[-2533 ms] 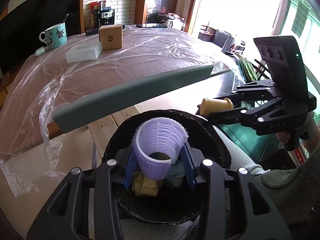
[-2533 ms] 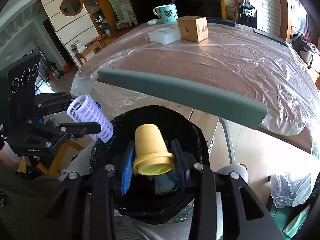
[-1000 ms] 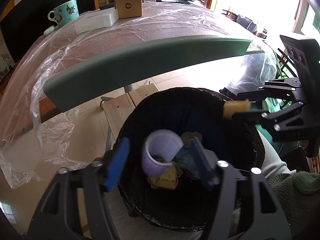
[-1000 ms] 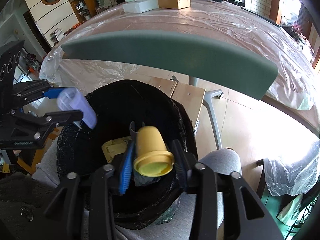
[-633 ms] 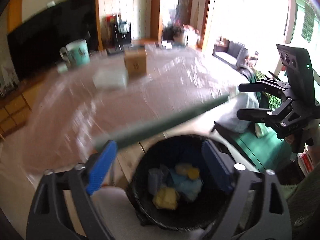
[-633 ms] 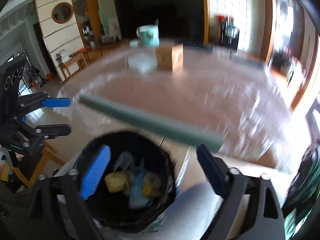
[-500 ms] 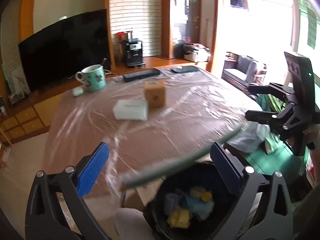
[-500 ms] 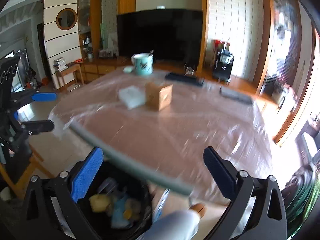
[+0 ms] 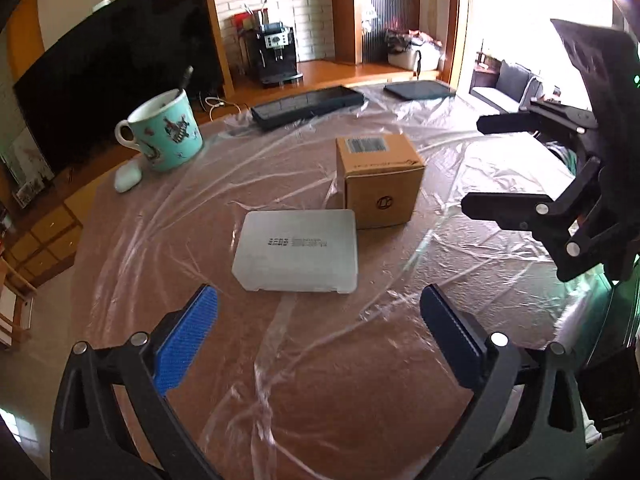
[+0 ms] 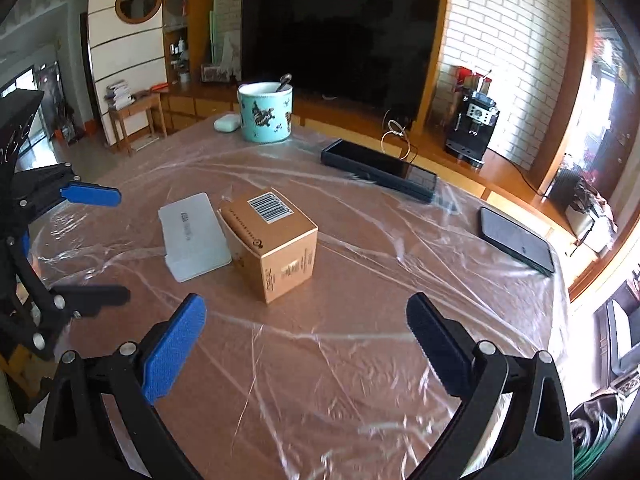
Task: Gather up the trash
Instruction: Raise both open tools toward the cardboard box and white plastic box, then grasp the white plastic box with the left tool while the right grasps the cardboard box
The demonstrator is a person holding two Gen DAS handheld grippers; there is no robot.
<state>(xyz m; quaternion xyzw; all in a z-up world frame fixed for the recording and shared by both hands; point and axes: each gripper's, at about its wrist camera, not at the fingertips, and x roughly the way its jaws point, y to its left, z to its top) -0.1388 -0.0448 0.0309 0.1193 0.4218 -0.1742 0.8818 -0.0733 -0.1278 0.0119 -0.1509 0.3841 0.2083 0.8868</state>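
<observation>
My left gripper (image 9: 319, 300) stands wide open with nothing between its blue pads, above the film-covered table (image 9: 360, 380). Just beyond its tips lies a flat white plastic box (image 9: 296, 256), with a small cardboard box (image 9: 380, 180) behind it. My right gripper (image 10: 306, 302) is open and holds nothing; it hangs near the cardboard box (image 10: 272, 240) and the white box (image 10: 194, 236). Each gripper shows in the other's view: the right gripper (image 9: 474, 164) at the right edge, the left gripper (image 10: 116, 244) at the left edge. No bin is in view.
At the table's far side stand a teal mug (image 9: 164, 136) with a spoon, a white earbud case (image 9: 128, 176), a long dark case (image 9: 308, 106) and a dark flat device (image 10: 518, 240). Behind are a television (image 10: 340, 40) and a coffee machine (image 10: 474, 128).
Both grippers opened and dropped the purple curler and the yellow cup into the black bin. Both then rose and swung up over the table, and the bin left both views.
</observation>
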